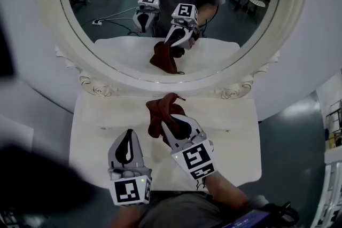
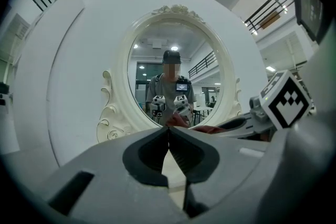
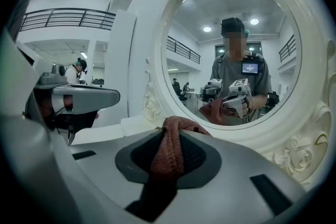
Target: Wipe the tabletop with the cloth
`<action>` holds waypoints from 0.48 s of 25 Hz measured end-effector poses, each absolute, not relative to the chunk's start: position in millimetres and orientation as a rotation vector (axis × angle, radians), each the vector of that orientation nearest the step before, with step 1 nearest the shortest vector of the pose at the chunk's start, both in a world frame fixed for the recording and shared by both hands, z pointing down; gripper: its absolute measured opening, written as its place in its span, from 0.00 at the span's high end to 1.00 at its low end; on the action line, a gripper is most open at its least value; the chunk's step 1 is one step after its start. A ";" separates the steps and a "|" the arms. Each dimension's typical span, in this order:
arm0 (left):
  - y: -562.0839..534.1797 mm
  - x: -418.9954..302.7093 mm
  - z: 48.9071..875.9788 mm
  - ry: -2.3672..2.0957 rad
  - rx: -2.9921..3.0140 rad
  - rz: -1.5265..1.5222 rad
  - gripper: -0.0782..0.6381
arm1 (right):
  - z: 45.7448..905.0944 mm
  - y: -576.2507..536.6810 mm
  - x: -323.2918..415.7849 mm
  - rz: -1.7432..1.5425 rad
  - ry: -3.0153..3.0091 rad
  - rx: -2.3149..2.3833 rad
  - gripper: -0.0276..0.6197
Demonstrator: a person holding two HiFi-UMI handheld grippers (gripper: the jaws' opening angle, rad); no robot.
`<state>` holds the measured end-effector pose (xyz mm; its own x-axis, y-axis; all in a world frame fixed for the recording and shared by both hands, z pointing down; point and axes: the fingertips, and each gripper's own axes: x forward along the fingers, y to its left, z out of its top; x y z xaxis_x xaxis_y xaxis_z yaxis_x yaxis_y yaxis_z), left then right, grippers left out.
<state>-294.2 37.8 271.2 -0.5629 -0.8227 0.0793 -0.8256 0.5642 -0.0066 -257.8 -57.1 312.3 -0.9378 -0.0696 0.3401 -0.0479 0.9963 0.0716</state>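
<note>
The right gripper [image 1: 166,120] is clamped on the cloth [image 1: 159,110], which hangs bunched at the centre of the head view, just before the mirror [image 1: 291,8] and seemingly off the tabletop [image 1: 101,120]. The left gripper [image 1: 128,135], at lower left, has its jaws together on nothing. The cloth is in hand but no stroke is under way. The next move calls for lowering it flat and sweeping the surface.

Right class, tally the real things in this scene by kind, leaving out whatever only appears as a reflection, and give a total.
grippers: 2 (left gripper, right gripper)
cloth: 1, red-brown
mirror: 1, white oval frame
table: 1, white
total: 5
</note>
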 end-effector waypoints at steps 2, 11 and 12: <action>43.8 -305.8 275.7 -2.717 1.414 0.067 0.87 | 318.2 -55.0 -271.3 -0.087 -2.780 0.074 0.85; 72.3 -344.6 323.1 -2.642 1.304 0.070 0.87 | 378.3 -42.6 -324.3 -0.049 -2.684 0.031 0.85; 74.1 -347.5 328.3 -2.632 1.296 0.069 0.87 | 384.1 -42.7 -327.7 -0.044 -2.674 0.031 0.85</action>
